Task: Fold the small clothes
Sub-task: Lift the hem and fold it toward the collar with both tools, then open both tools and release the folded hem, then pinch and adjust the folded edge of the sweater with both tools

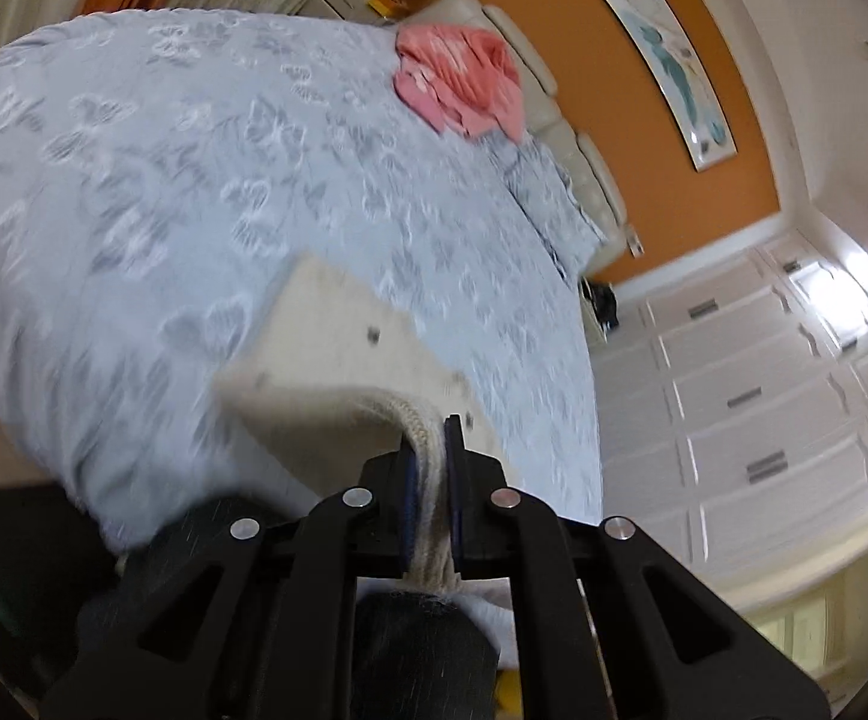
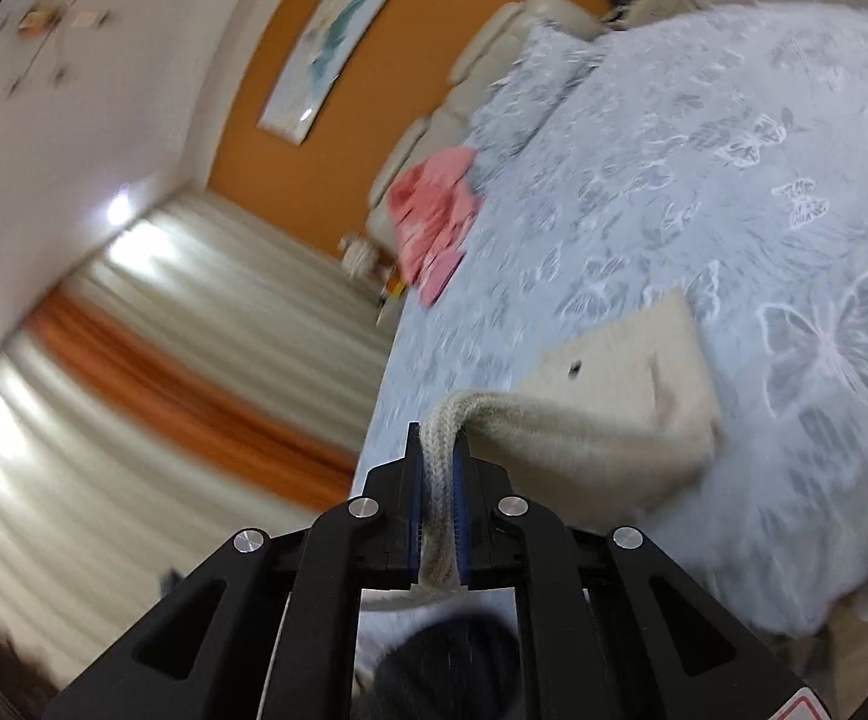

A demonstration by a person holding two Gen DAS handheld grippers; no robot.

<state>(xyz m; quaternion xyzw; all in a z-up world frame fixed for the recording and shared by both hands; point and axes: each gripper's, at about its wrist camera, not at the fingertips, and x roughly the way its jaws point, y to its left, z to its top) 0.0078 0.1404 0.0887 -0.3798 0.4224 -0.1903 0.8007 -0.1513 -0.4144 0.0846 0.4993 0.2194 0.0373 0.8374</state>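
Left gripper (image 1: 432, 456): clamped on ribbed edge of cream knit garment (image 1: 338, 348). Right gripper (image 2: 438, 456): clamped on the same garment's ribbed edge. Garment: hanging over bed (image 1: 164, 180) with butterfly-print cover. Pink clothes (image 1: 463, 81): piled near headboard (image 1: 559, 120).

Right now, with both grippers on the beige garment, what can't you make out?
- Beige garment: its type; both views blurred, near part behind the left gripper and right gripper.
- Pink clothes: item count, folded or not; far, blurred.
- Bed: near edge cut off.
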